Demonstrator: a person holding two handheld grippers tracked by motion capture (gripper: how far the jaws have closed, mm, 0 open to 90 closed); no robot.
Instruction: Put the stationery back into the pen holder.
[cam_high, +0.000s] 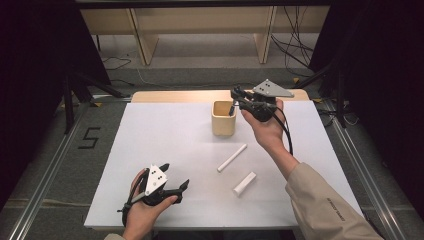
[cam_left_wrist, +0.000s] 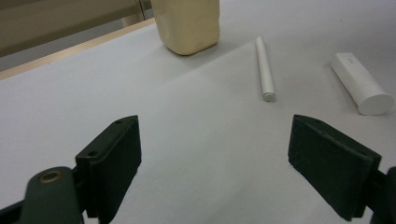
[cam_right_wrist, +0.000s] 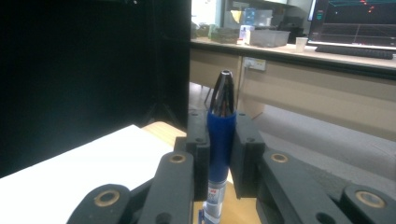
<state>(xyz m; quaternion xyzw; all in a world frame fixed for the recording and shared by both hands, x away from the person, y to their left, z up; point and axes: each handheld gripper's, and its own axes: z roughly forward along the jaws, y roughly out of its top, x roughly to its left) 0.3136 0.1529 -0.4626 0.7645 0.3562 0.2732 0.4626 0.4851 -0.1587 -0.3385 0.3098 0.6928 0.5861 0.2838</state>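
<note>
Blue-barrelled pen with black tip (cam_right_wrist: 221, 135) is clamped between right tongs (cam_right_wrist: 223, 140), tip pointing away from hand, so it can be dropped end-first. In high view, right tongs (cam_high: 234, 98) are seen just beside rim of cream square pen holder (cam_high: 223, 119), at about 1 o'clock of it. Left tongs (cam_left_wrist: 215, 158) are spread wide, nothing between, resting near surface (cam_high: 165, 145) edge at 7 o'clock. Thin white stick (cam_high: 232, 158) and thick white cylinder (cam_high: 244, 183) are lying at 5 o'clock of holder, well apart from it; path into holder is judged free.

Open jaws, cup (cam_left_wrist: 189, 25), stick (cam_left_wrist: 265, 67), perhaps tube (cam_left_wrist: 362, 84)
</note>
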